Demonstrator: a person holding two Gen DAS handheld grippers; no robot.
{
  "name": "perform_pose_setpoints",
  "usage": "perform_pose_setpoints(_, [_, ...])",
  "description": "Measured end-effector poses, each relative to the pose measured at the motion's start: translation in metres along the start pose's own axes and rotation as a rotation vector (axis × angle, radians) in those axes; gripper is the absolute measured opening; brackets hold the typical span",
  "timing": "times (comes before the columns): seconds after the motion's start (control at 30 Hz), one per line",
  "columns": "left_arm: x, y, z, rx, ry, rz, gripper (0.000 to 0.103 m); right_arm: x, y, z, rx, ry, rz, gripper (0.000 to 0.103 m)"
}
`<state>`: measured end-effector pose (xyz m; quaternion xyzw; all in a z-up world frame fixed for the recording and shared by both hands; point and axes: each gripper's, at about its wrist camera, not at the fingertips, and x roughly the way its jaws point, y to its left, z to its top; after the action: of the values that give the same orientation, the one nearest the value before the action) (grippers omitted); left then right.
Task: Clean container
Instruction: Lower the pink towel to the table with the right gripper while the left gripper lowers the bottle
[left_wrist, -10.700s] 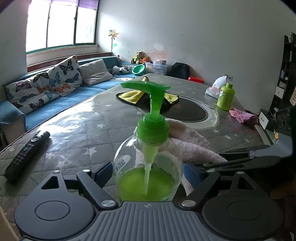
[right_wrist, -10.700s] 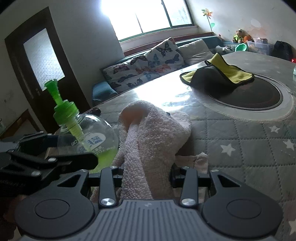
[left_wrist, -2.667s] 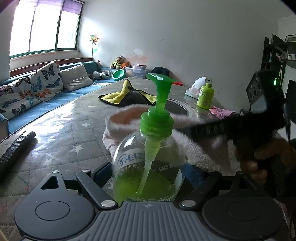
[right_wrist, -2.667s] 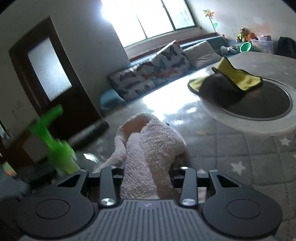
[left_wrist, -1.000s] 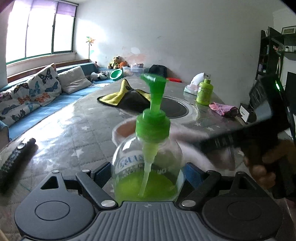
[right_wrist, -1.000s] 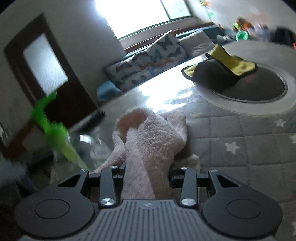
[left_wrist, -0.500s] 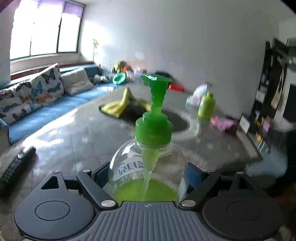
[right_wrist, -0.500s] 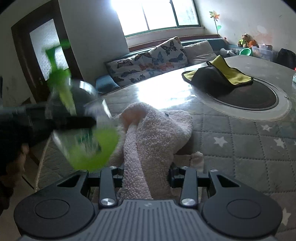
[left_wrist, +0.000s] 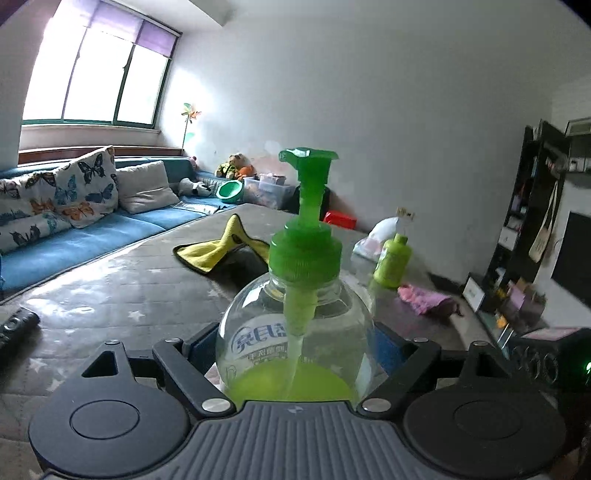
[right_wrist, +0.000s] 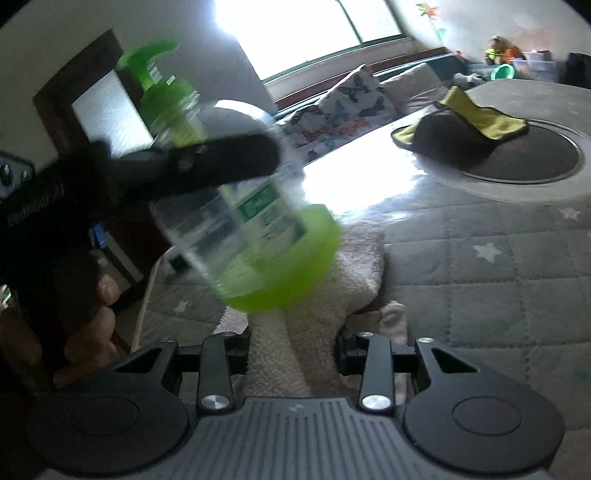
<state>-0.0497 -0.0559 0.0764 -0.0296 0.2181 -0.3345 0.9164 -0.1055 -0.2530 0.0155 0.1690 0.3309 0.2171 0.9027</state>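
Lifted clear of the quilted table (right_wrist: 480, 266) since half a second ago, the pump bottle (left_wrist: 295, 332) now hangs tilted over the pink towel (right_wrist: 317, 314), and its round, slick body could slip from the left gripper (left_wrist: 295, 354), whose fingers are clamped on its sides. Below it, the right gripper (right_wrist: 295, 354) pinches the bunched towel, whose top looks to touch the bottle's base, though motion blur leaves contact uncertain.

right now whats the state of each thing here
pump bottle: capped, partly full of green liquid, lifted off the table
left gripper: shut on the bottle
white towel: bunched under the bottle's base
right gripper: shut on the towel
yellow cloth: crumpled on the table
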Motion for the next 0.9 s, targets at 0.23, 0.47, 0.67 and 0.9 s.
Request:
perform_pose_setpoints(0.23, [0.008,0.008,-0.002,0.033,0.03,0.081,0.087,-0.014,-0.015,0.006,0.065,-0.069,-0.039,0.036])
perform_pose_setpoints(0.47, [0.031,0.019,-0.007,0.011,0.085,0.126,0.087,-0.021,-0.03,0.027,0.091,-0.151,-0.125,0.036])
perform_pose_setpoints(0.67, [0.051,0.022,-0.012,-0.014,0.113,0.136,0.087,-0.011,-0.045,0.042,0.109,-0.194,-0.214,0.037])
perform_pose_setpoints(0.9, [0.069,0.019,-0.015,-0.022,0.144,0.161,0.087,0.009,-0.054,0.042,0.076,-0.159,-0.296,0.045])
